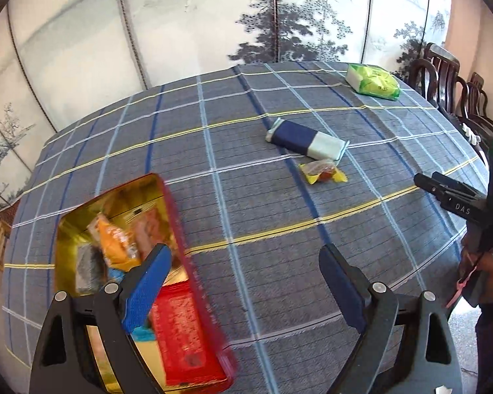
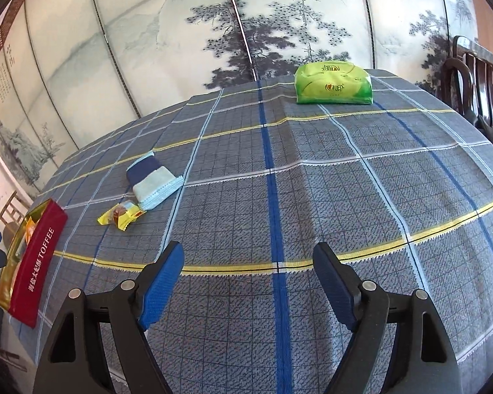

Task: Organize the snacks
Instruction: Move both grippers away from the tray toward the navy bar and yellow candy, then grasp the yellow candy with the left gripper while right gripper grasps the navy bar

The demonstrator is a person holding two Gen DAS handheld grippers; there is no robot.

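A red toffee tin (image 1: 194, 282) with a gold inside lies open at the table's left edge and holds several snack packs, among them an orange one (image 1: 115, 243). It also shows in the right wrist view (image 2: 37, 262). A navy and pale blue pack (image 1: 307, 139) (image 2: 154, 177) and a small yellow candy wrapper (image 1: 323, 172) (image 2: 123, 216) lie on the cloth mid-table. My left gripper (image 1: 243, 282) is open and empty, its left finger over the tin. My right gripper (image 2: 248, 279) is open and empty above bare cloth; it shows at the right edge of the left wrist view (image 1: 443, 190).
A green tissue pack (image 1: 373, 82) (image 2: 333, 82) sits at the table's far side. The table wears a blue plaid cloth (image 2: 345, 197). A painted folding screen (image 2: 213, 32) stands behind it. Dark wooden chairs (image 1: 457, 88) stand at the right.
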